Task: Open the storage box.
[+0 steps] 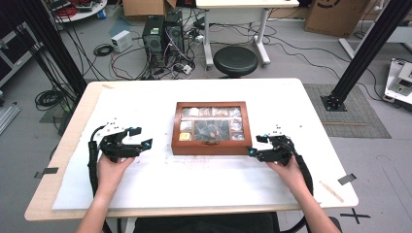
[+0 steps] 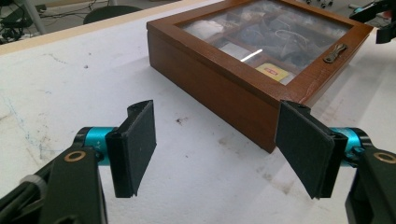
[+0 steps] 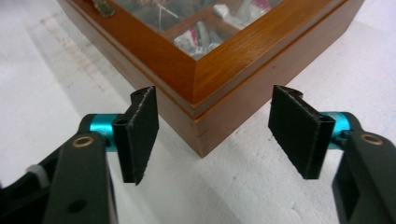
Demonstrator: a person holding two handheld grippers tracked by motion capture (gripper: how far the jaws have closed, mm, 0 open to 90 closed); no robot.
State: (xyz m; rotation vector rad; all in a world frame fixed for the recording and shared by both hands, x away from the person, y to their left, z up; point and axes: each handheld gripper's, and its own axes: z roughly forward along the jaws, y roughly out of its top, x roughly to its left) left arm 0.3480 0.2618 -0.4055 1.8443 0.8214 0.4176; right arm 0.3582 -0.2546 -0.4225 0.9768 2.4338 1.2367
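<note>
Landmark: we took the wooden box as reference; it lay flat near the middle of the white surface, glass lid down and brass latch on the side facing us.
Box contents: compartments under the glass held small packets and a yellow item; we could not identify them further.
Left gripper: we held it at the box's left side, near the front left corner and apart from the wood.
Left fingers: they stood wide apart with nothing between them, aimed at that corner, so that side of the box stayed within reach.
Right gripper: we held it at the front right corner of the box, low over the surface.
Right fingers: they stood partly open, one on either side of that corner; neither pad touched the wood, so nothing was held.
Placement rationale: we judged the two grippers flanked the box to steady it or lift the lid; the latch faced us for access.
Step status: in our judgement the box was not yet gripped and the lid not yet raised.
</note>
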